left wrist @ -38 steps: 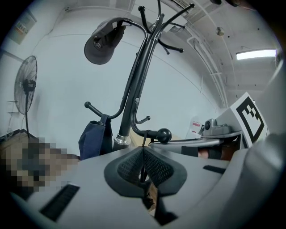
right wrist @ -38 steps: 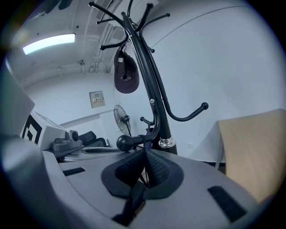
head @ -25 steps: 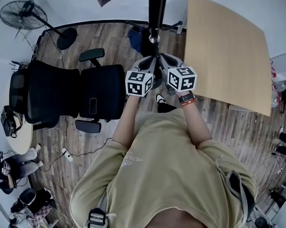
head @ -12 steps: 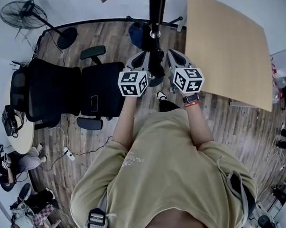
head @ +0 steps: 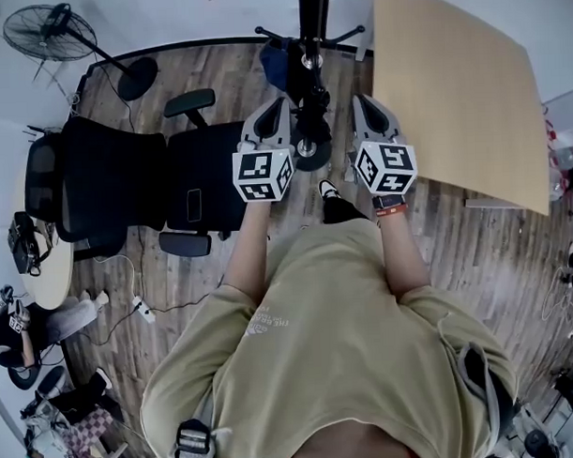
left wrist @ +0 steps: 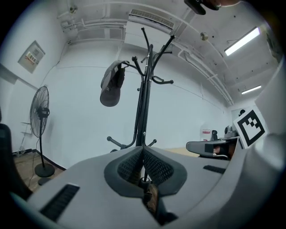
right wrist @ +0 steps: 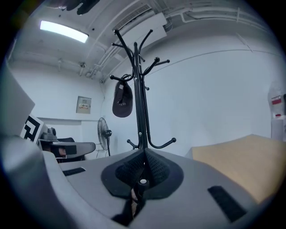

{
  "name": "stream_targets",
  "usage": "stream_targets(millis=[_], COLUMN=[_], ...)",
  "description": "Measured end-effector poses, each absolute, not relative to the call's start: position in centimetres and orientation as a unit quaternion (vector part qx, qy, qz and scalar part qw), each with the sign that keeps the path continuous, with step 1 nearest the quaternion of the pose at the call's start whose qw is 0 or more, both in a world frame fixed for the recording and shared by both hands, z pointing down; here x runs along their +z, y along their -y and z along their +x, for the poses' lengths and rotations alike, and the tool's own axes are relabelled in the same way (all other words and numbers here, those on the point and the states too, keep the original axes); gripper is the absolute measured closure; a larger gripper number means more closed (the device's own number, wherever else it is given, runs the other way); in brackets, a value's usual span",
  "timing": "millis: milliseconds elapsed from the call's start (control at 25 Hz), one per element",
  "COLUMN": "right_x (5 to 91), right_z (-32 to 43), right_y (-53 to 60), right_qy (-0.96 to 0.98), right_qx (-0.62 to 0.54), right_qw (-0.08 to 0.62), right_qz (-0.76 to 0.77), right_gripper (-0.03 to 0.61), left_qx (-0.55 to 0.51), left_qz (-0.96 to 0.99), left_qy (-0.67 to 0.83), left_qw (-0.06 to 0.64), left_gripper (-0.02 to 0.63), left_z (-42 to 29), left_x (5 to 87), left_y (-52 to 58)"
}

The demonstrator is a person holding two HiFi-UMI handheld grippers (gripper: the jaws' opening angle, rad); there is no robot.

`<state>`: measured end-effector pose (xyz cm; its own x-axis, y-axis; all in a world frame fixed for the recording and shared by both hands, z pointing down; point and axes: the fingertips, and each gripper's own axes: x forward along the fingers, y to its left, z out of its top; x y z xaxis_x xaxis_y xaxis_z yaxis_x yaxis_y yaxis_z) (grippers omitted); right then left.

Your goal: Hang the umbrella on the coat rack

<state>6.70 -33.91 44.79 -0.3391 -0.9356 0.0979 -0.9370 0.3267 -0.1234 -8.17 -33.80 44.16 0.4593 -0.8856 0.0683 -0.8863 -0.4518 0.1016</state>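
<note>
With the dark folded umbrella [left wrist: 111,85] apparently hanging from a coat rack [left wrist: 142,112] hook, the left gripper [left wrist: 142,151] and right gripper [right wrist: 144,155], both pinched closed on nothing, should back straight off, clear of the lower hooks.

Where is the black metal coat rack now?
The coat rack stands top centre in the head view, between the black office chair at left and the light wooden table at right.
</note>
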Motion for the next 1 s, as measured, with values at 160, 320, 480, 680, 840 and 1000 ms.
stream_targets(millis=[160,320,480,680,840,1000], right_x=[43.7,43.6,43.5,43.7,43.4,43.3], right_z=[6.8,7.3,7.8,7.8,8.1,8.9], right_y=[32.9,32.3,32.4,32.7,33.2,34.0], right_qy=[0.806,0.804,0.804,0.805,0.819,0.827], right_qx=[0.056,0.054,0.057,0.067,0.063,0.067], right_qw=[-0.013,-0.016,-0.018,-0.019,-0.013,-0.016], right_qz=[0.589,0.591,0.592,0.589,0.570,0.558], right_gripper=[0.563,0.563,0.563,0.563,0.563,0.563], left_qx=[-0.006,-0.008,-0.006,-0.004,0.000,0.009], left_qz=[0.851,0.850,0.851,0.853,0.859,0.865], left_qy=[0.524,0.525,0.523,0.520,0.508,0.497], left_qw=[0.041,0.042,0.043,0.050,0.062,0.075], left_gripper=[0.591,0.591,0.591,0.591,0.591,0.591], left_z=[-8.6,-8.5,-7.9,-7.7,-7.2,-7.3], left_x=[43.3,43.3,43.2,43.6,44.4,45.9], left_y=[32.9,32.5,32.6,33.1,33.6,34.3])
